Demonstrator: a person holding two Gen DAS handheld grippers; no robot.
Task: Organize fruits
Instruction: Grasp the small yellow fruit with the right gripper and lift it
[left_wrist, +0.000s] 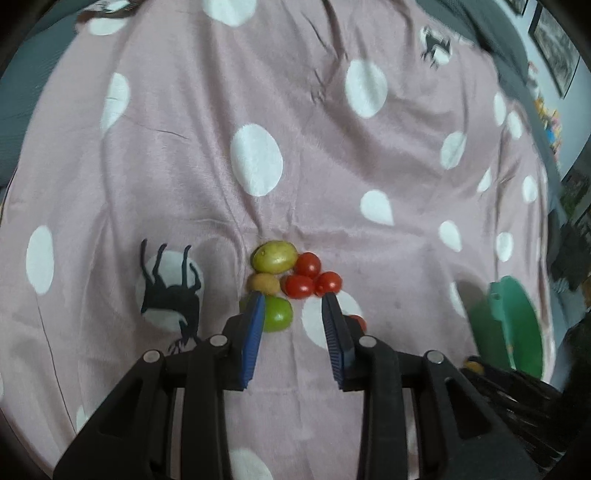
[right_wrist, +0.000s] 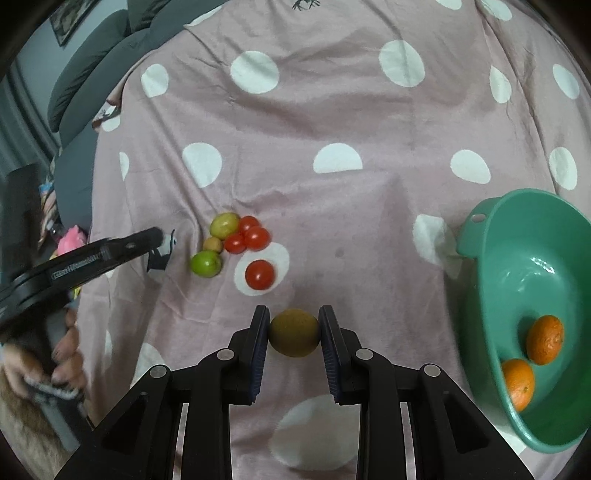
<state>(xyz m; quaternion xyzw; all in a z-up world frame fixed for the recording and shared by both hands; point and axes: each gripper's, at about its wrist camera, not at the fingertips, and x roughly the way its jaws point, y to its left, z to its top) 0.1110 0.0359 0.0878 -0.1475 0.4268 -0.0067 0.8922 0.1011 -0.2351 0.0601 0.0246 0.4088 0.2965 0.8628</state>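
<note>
Brown fruit (right_wrist: 294, 333) clamped in right claw (right_wrist: 293, 325), angled down; left claw (left_wrist: 293, 306) apart.

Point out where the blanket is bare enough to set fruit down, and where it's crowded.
Bare: the blanket beyond the fruit cluster, and the stretch between the lone red tomato and the green bowl. Crowded: the cluster itself, where the fruits touch. Two oranges lie in the bowl.

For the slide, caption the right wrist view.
Right gripper clamps a brownish round fruit above the dotted blanket, beside a green bowl holding two oranges.
</note>
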